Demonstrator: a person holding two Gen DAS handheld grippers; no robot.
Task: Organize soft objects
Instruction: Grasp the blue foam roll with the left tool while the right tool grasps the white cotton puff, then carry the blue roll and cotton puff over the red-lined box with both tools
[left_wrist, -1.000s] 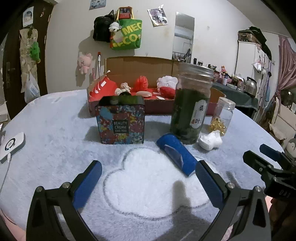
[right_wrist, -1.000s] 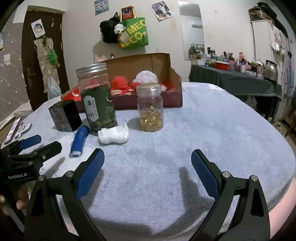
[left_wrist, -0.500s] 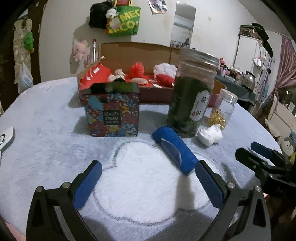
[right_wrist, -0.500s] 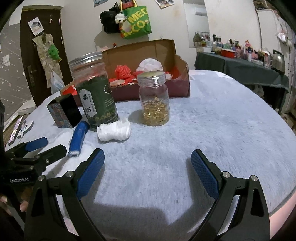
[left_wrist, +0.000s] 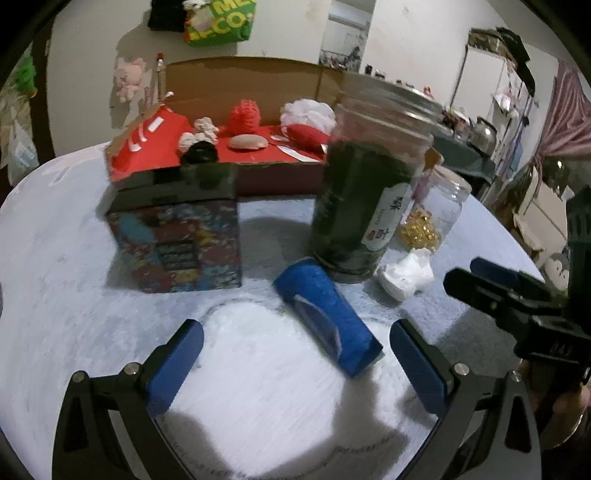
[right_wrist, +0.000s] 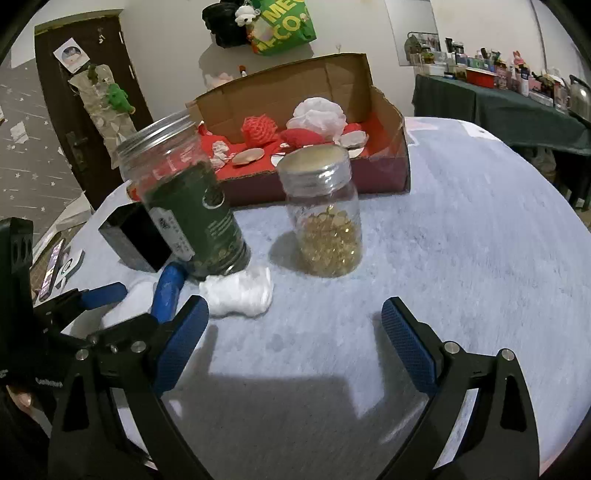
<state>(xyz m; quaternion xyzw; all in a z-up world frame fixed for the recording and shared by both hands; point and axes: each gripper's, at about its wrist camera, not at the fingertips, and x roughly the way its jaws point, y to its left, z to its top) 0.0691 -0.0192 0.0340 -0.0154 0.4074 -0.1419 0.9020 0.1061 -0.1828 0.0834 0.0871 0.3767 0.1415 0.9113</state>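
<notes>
Blue roll (left_wrist: 328, 317) lies on the fuzzy tablecloth (left_wrist: 55, 295) between the wide-open fingers of the left gripper (left_wrist: 295, 363), with the green-filled jar (left_wrist: 365, 199) just behind it. In the right wrist view, the right gripper (right_wrist: 295, 332) gapes wide and empty; the white soft wad (right_wrist: 238, 291) lies by its left finger, against the jar.

left gripper (left_wrist: 293, 354) advanced toward blue roll (left_wrist: 327, 315) | right gripper (right_wrist: 293, 328) closer to white wad (right_wrist: 238, 291)
</notes>
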